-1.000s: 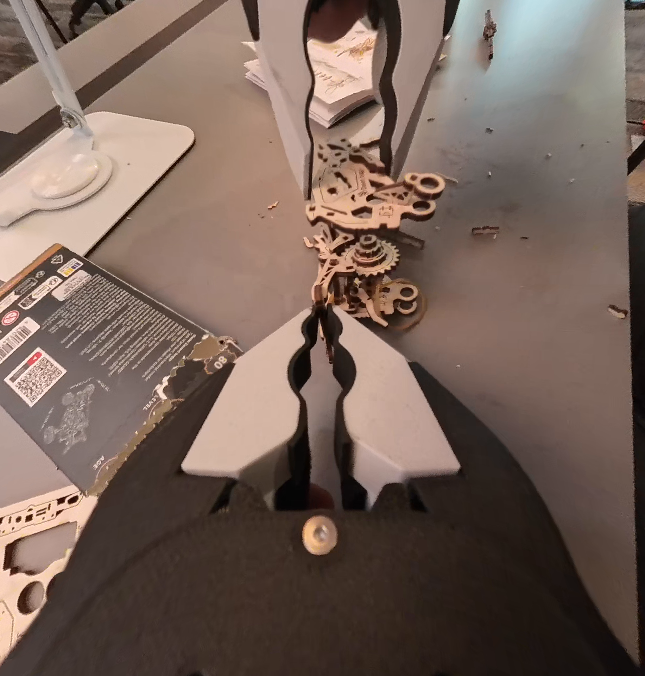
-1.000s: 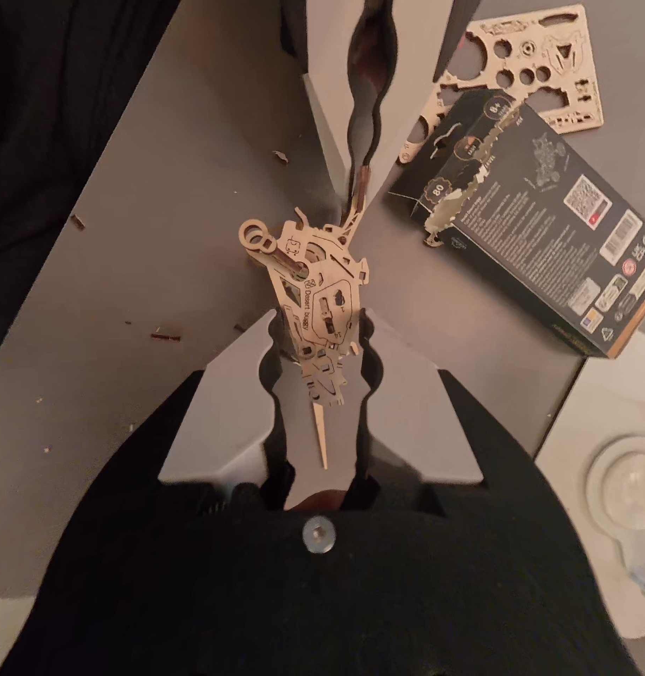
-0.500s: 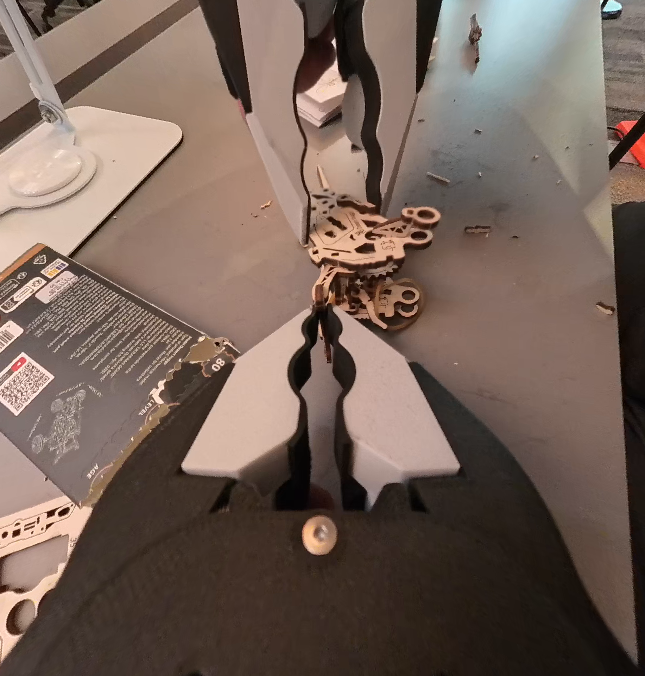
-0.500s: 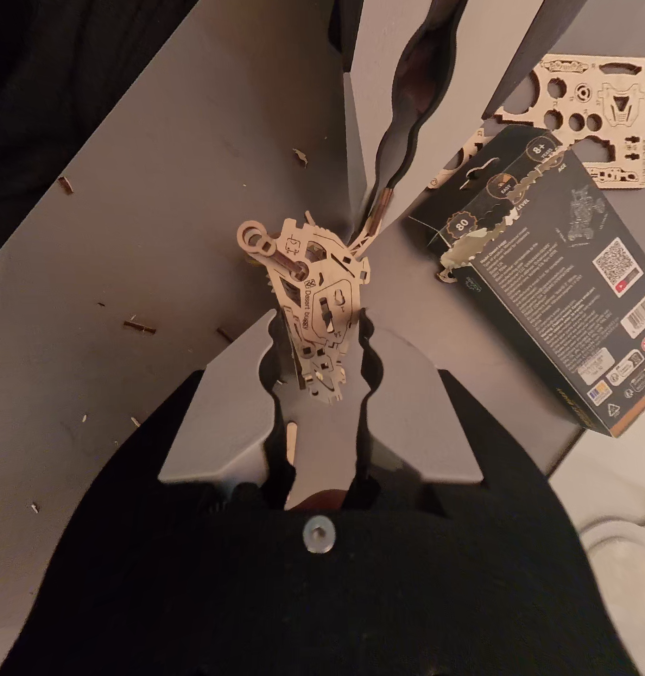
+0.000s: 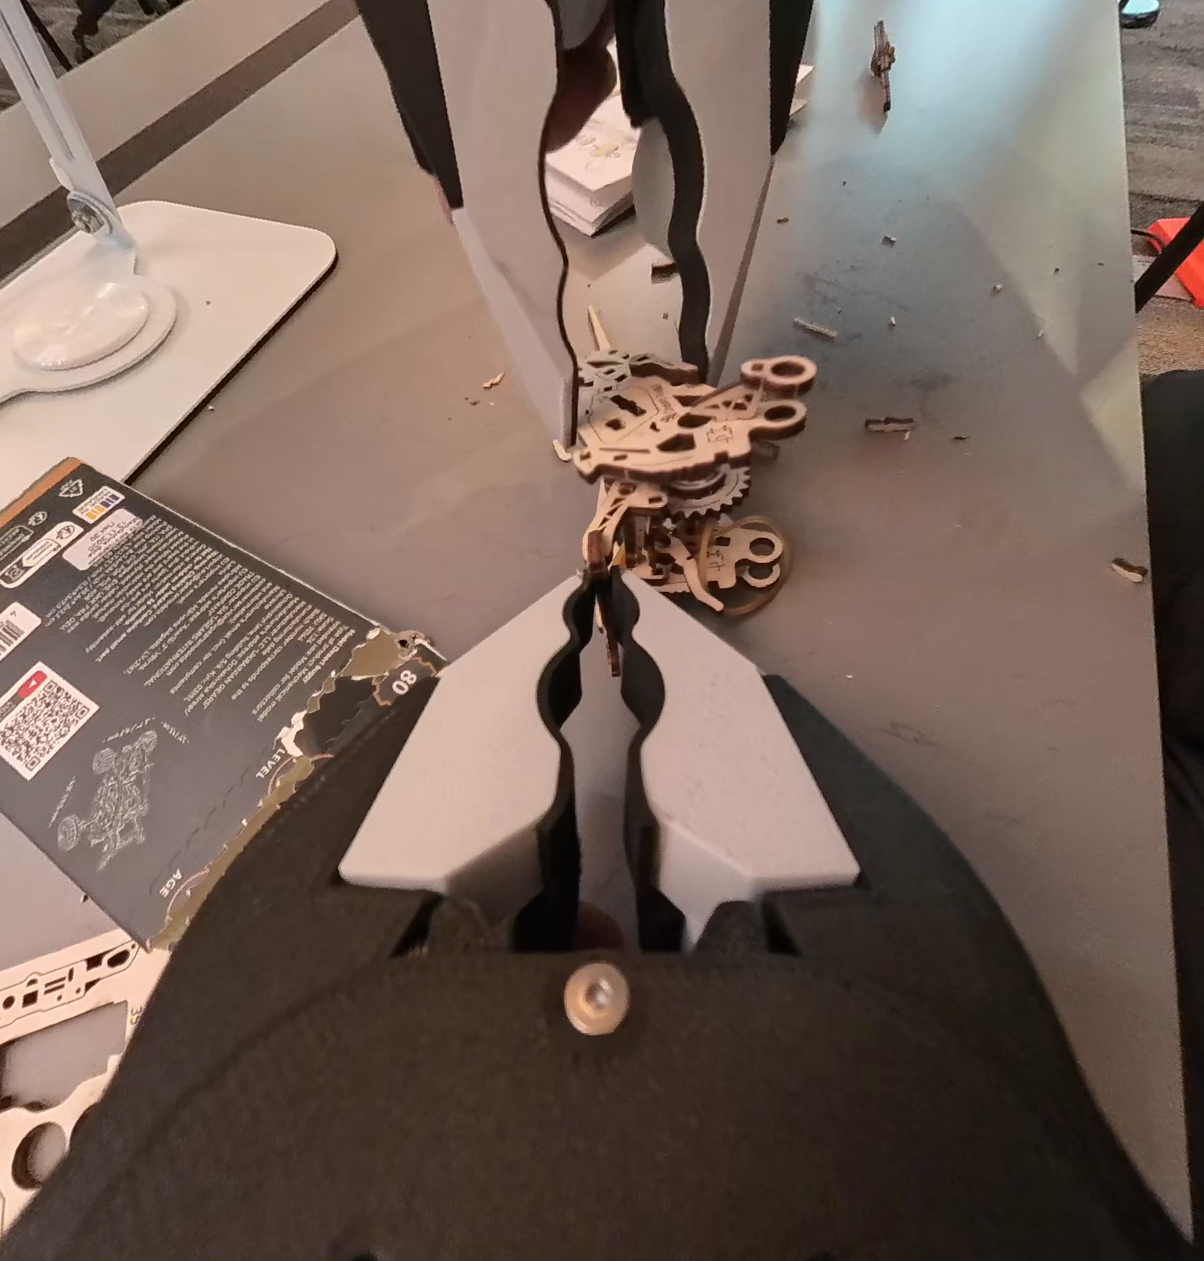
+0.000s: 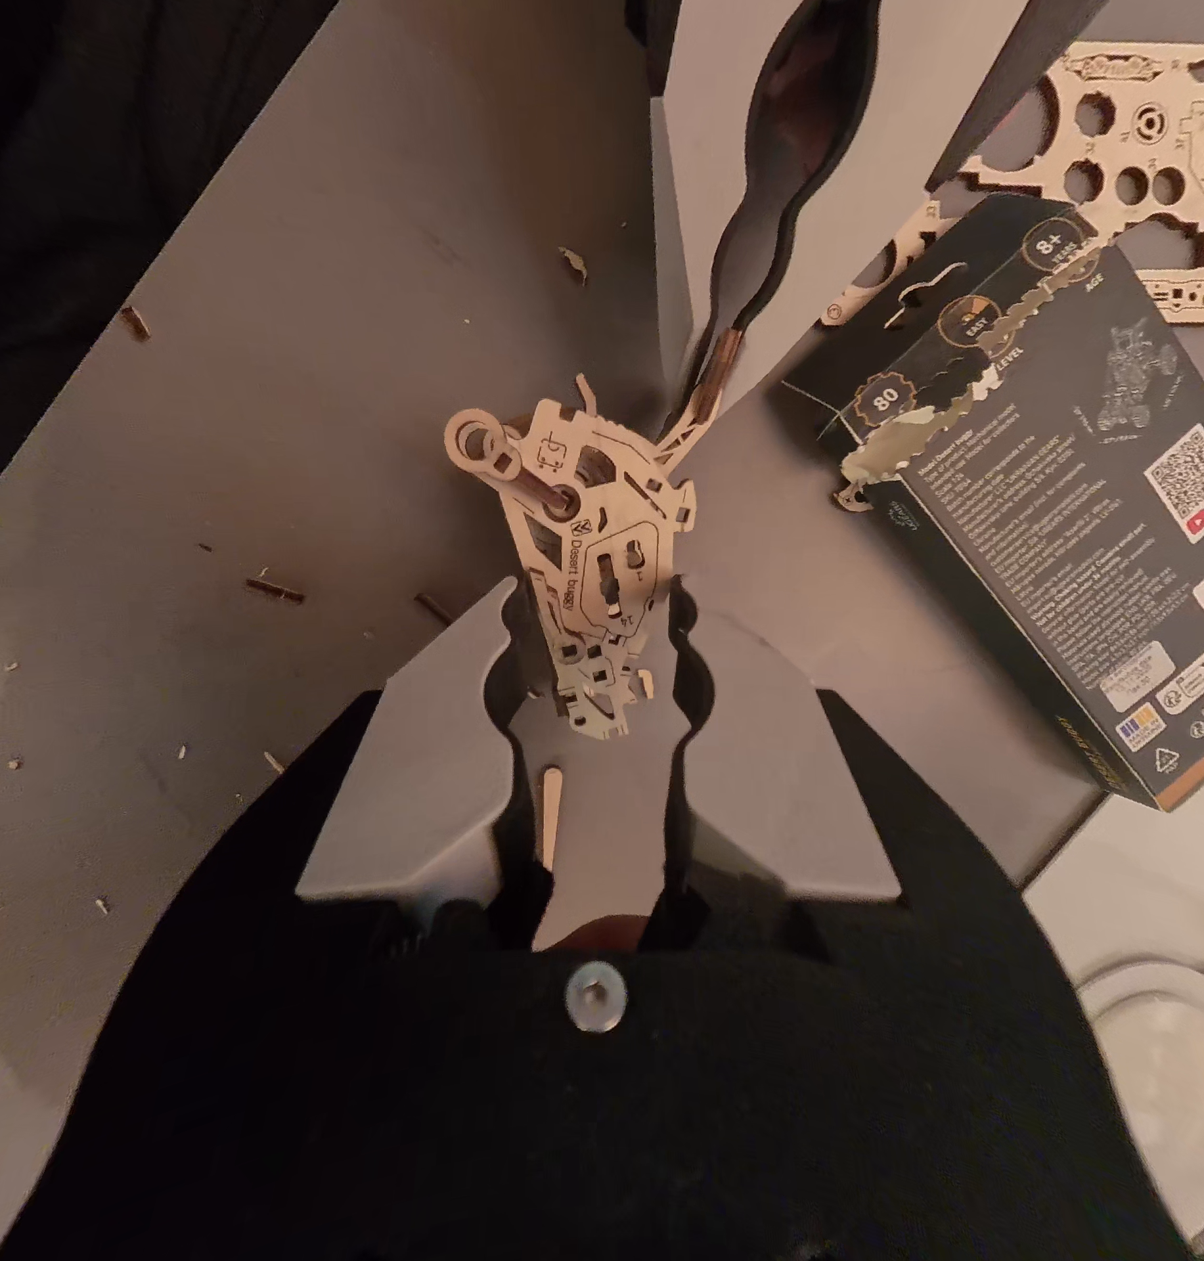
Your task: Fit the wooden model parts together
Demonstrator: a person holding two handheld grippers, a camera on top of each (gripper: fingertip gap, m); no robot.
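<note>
Spanning both tools, wooden model [image 6: 585, 546] lengthwise between them: left tool [image 5: 602, 587] pinching its strut, right tool [image 6: 592, 600] clamping its body.

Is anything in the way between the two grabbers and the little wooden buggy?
Nothing visible. The left gripper is shut on a thin strut of the wooden model, and the right gripper grips the model's other end. No other object lies between either gripper and it.

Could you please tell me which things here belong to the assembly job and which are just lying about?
In the job: wooden model, left claw, right claw.

Lying about: black box, cut-out wooden sheet, lamp base, wood scraps.
</note>
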